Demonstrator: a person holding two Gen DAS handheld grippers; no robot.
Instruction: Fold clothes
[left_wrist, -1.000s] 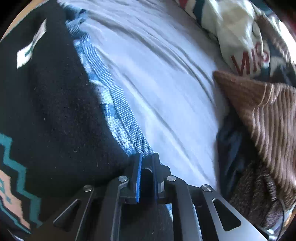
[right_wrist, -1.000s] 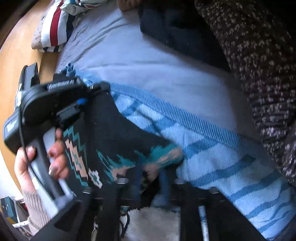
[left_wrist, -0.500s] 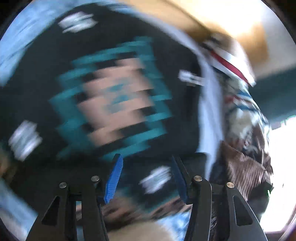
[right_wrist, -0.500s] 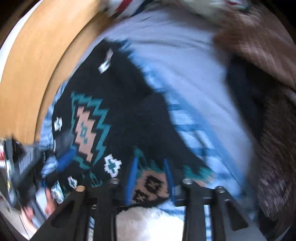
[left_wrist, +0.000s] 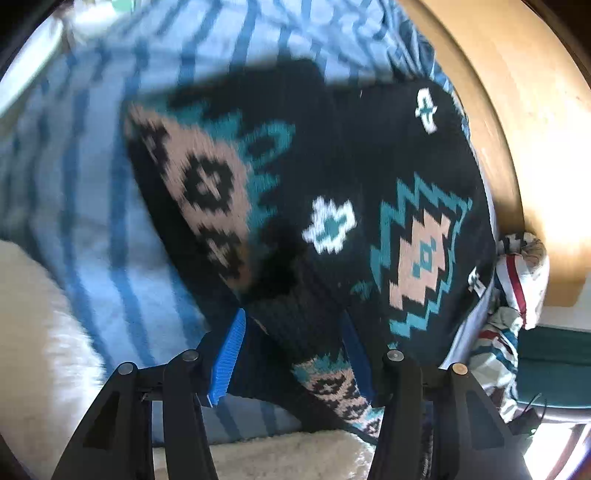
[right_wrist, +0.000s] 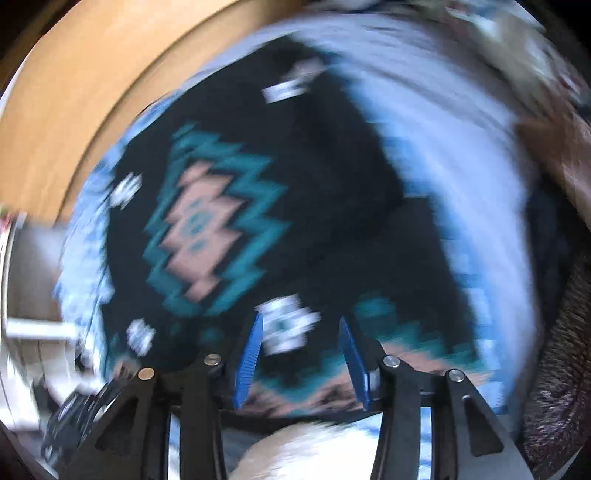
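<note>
A black knit sweater (left_wrist: 332, 177) with teal, tan and white patterns lies folded on a light blue striped blanket (left_wrist: 92, 184). My left gripper (left_wrist: 293, 332) hangs open just above a black sleeve part of it, blue pads wide apart, gripping nothing. The right wrist view is motion-blurred. There the same sweater (right_wrist: 258, 184) fills the middle, and my right gripper (right_wrist: 301, 332) is open over its near edge, with a white pattern patch showing between the fingers.
A curved wooden board (left_wrist: 517, 129) borders the bed. A pale sheet (right_wrist: 443, 129) lies beyond the blanket. Other clothes are piled at the side: a striped garment (left_wrist: 517, 277) and brown knitwear (right_wrist: 561, 332). White fleece (left_wrist: 37, 332) lies near the grippers.
Both grippers, shut on the fabric a second ago, have let go and stand open. Both cameras swung round fast to face the folded sweater from above.
</note>
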